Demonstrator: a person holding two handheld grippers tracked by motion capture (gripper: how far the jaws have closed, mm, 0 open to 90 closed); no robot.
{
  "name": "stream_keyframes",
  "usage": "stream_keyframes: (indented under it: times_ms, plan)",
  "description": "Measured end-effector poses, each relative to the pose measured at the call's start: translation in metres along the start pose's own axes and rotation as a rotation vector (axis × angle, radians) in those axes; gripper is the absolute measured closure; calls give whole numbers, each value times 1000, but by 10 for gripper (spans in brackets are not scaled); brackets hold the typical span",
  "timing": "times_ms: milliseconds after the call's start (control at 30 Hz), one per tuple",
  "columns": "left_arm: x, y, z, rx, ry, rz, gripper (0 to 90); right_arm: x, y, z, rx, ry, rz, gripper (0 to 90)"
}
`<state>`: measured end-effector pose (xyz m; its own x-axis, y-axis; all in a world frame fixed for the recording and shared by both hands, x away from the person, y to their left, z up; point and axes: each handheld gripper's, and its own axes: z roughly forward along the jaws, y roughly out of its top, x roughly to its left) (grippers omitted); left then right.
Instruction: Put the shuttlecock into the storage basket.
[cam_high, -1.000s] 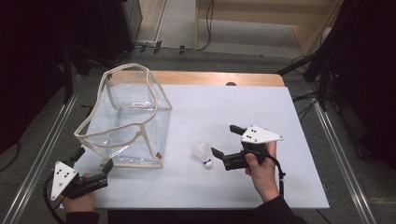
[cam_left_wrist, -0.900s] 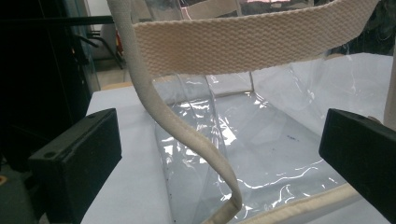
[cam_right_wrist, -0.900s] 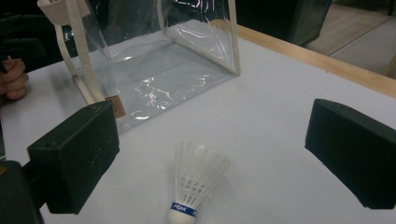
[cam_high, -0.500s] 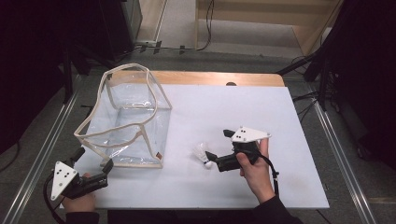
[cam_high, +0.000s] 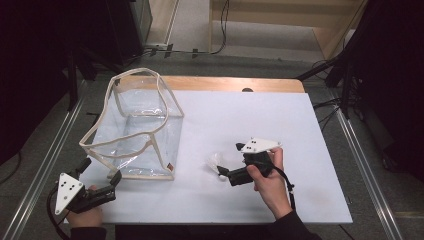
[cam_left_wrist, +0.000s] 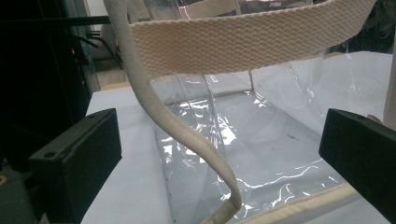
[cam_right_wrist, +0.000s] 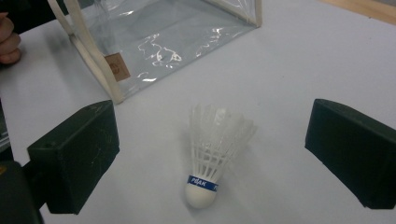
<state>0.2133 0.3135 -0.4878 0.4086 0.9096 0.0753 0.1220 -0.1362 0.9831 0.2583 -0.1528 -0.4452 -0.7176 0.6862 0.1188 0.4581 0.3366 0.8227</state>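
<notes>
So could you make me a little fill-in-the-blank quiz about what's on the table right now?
1. The white shuttlecock lies on the table between the ____ jaws of the right hand-held gripper.
2. The band around the shuttlecock's cork is ____.
3. The clear bag with cream trim stands in front of the ____ hand-held gripper.
4. The bag has ____ inside it.

Missing words: open; blue; left; nothing

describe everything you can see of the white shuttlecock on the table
The white plastic shuttlecock has a translucent ribbed skirt, a rounded white cork-like nose and a blue band printed with white letters. It lies on its side on the white table top, nose toward the right gripper, between that gripper's open black jaws and touching neither. The clear plastic bag with cream webbing trim stands apart from it, past its skirt.
</notes>
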Motion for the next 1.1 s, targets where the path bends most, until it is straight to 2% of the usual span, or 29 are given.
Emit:
stream_keyframes:
  times_ms: [967,1100]
  plan:
    - [0,0,0,0,0,2,0,10,-11,25,145,0,30,48]
    - [0,0,0,-1,1,0,0,11,-13,29,165,-29,55,114]
